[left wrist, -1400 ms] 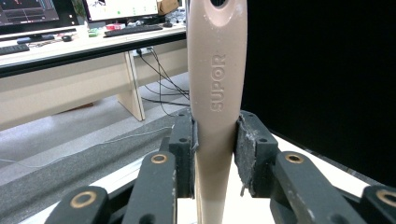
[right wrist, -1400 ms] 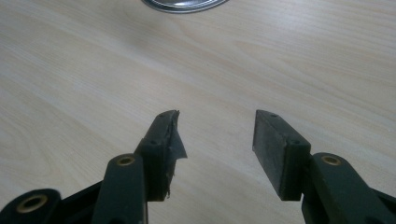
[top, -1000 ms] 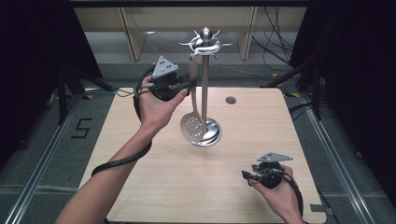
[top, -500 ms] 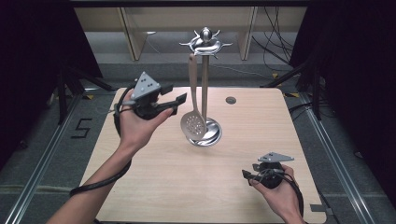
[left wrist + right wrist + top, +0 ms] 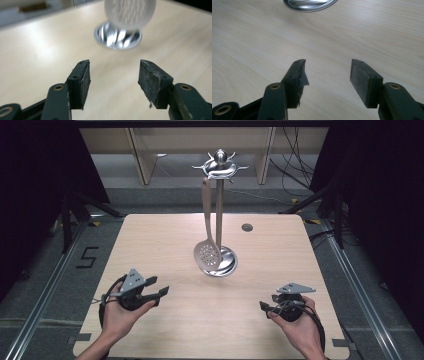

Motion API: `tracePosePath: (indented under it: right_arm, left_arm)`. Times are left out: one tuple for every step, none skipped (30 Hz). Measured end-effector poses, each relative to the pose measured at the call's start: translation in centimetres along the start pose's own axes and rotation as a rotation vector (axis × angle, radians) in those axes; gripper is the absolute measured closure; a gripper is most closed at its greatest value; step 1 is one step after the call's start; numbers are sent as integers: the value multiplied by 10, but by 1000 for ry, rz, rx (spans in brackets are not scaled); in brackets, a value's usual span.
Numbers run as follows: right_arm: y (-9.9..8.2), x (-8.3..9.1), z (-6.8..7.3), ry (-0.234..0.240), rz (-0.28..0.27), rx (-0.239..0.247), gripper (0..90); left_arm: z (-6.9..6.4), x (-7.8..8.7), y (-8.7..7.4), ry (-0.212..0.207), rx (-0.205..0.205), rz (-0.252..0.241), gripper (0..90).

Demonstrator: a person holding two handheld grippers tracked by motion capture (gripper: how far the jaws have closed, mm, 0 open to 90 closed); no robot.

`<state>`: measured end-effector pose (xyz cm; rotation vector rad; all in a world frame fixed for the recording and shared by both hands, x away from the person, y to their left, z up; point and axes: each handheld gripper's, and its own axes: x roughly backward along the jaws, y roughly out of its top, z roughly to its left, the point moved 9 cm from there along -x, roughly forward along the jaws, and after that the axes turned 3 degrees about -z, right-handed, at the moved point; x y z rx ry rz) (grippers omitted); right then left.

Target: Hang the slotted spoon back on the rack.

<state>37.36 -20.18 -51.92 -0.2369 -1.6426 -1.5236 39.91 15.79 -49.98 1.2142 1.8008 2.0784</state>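
My left tool [image 5: 159, 291] rests low near the left front of the surface [image 5: 150, 245], jaws apart and holding nothing; in the left gripper view [image 5: 113, 75] bare wood shows between the pads. It points toward the middle of the surface.

Ahead and to the right of that tool stands the utensil stand [image 5: 219, 210]: a chrome post on a round base [image 5: 222, 265] with a hooked crown [image 5: 219, 166] at the top. A slotted spoon [image 5: 207, 254] hangs from one hook by its beige handle, its perforated bowl just above the base. In the left gripper view the bowl [image 5: 130, 11] is blurred and sits directly ahead of the jaws, above the base [image 5: 117, 37], well apart from them.

My right tool [image 5: 265, 307] lies at the right front of the surface, jaws also apart and empty; in the right gripper view [image 5: 327, 75] the base edge [image 5: 310, 5] shows far ahead.

Judgement: both tools are parked clear of the stand, with the spoon on its hook. Should the spoon need handling, I would approach level, close on the flat handle below the hook, and lift straight up before drawing away, so the stand does not tip. The free-hanging bowl may swing; a slow approach is advised.
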Motion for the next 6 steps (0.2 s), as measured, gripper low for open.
tracePosePath:
  right_arm:
    - [2,0,-1,-7,-13,10,449]
    - [4,1,-2,-16,-28,12,457]
    - [5,2,-4,-23,-43,44,454]
    - [5,2,-4,-23,-43,44,454]
    - [8,3,-2,-15,-59,63,452]
    - [8,3,-2,-15,-59,63,452]
  left_arm:
    - [-1,1,-1,-7,5,-1,422]
    - [-2,2,0,-8,7,-2,422]
    - [-2,1,3,-9,4,-11,420]
    - [-2,1,3,-9,4,-11,412]
    - [-3,1,8,-9,9,-23,402]
    - [-3,1,8,-9,9,-23,392]
